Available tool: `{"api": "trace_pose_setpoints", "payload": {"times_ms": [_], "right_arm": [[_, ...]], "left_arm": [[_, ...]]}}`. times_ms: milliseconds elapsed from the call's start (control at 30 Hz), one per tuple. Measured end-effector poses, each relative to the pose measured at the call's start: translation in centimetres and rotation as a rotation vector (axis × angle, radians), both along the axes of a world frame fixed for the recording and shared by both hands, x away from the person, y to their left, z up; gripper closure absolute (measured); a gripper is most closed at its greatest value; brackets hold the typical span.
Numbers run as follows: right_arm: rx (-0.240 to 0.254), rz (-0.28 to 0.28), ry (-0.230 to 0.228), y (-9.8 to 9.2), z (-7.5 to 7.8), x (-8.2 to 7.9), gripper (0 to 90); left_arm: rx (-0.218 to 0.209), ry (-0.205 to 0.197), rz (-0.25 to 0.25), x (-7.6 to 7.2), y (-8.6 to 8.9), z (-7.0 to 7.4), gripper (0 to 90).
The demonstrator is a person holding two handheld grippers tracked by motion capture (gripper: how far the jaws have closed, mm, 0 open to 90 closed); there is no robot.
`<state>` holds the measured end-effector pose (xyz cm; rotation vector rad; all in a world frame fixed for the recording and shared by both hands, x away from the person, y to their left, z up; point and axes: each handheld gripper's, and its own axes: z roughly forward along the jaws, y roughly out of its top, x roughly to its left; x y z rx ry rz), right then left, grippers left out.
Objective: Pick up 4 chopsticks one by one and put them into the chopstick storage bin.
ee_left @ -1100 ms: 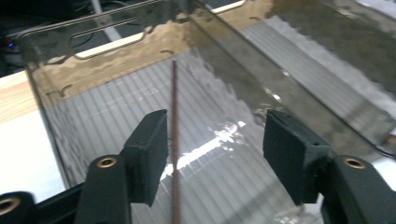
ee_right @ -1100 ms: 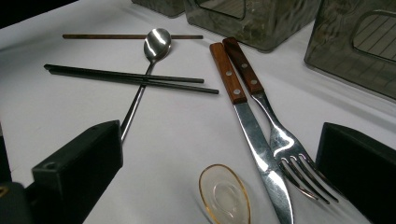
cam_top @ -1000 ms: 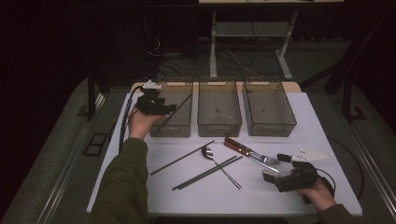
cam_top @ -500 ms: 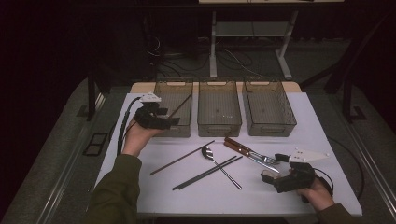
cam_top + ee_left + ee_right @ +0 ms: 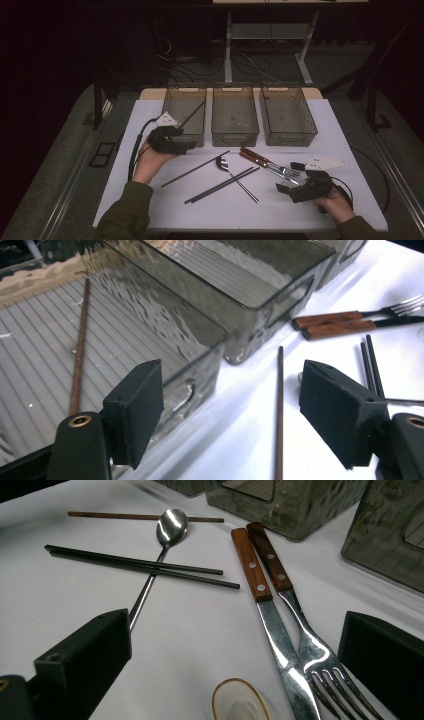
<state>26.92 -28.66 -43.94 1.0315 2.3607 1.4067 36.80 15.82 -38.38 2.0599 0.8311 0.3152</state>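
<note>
Beside left bin (image 5: pixel 184 114), thin brown chopstick (image 5: pixel 195 169)

In the high view the left claw (image 5: pixel 172 140) sits left of centre, held in a hand whose sleeved forearm rises from the bottom edge. Its jaws have just been opening and stand apart with nothing between them. The right claw (image 5: pixel 300 187) lies low at the lower right, gripped from behind, jaws spread wide and empty.
</note>
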Motion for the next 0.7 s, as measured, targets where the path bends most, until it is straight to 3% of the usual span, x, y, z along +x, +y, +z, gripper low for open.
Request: {"api": "trace_pose_setpoints", "payload": {"times_ms": [700], "right_arm": [[-0.022,-0.001,-0.002,0.3,-0.1,-0.6,0.6]], "left_arm": [[0.073,0.000,-0.048,-4.0,0.0,-2.7,24.8]]}}
